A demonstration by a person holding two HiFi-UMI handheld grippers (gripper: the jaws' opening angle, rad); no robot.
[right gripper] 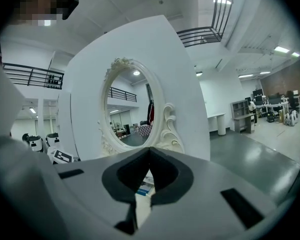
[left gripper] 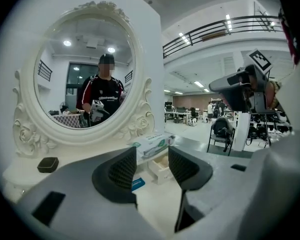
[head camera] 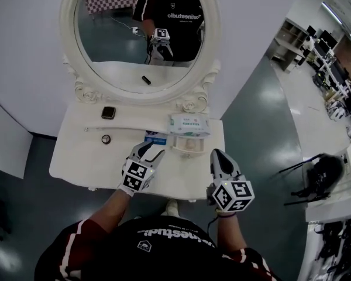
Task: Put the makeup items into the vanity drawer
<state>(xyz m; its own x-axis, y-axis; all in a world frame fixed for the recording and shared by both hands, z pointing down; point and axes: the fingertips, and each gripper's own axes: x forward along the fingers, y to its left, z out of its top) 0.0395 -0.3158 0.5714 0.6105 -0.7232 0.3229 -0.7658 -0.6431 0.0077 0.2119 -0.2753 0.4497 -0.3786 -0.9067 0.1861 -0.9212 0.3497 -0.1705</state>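
The left tool (head camera: 147,152) is open and empty; the right tool (head camera: 216,155) is closed on nothing. The black compact (head camera: 108,112) lies on the counter (head camera: 76,157), well apart from the drawer (head camera: 186,145). It is probably light, hard and slippery, so grip its flat edges.

Two arms stretched forward, side by side, a little apart. Left gripper (head camera: 151,152) aimed ahead with jaws spread wide, nothing between the pads, left marker cube (head camera: 136,176) facing up at the back. Right gripper (head camera: 219,157) roughly parallel to it, tips pinched together and gripping nothing, right marker cube (head camera: 231,195) facing up too. Left forearm (head camera: 112,202) bare near the wrist, then a dark red sleeve (head camera: 76,236). Right forearm (head camera: 228,230) straight back toward the body.
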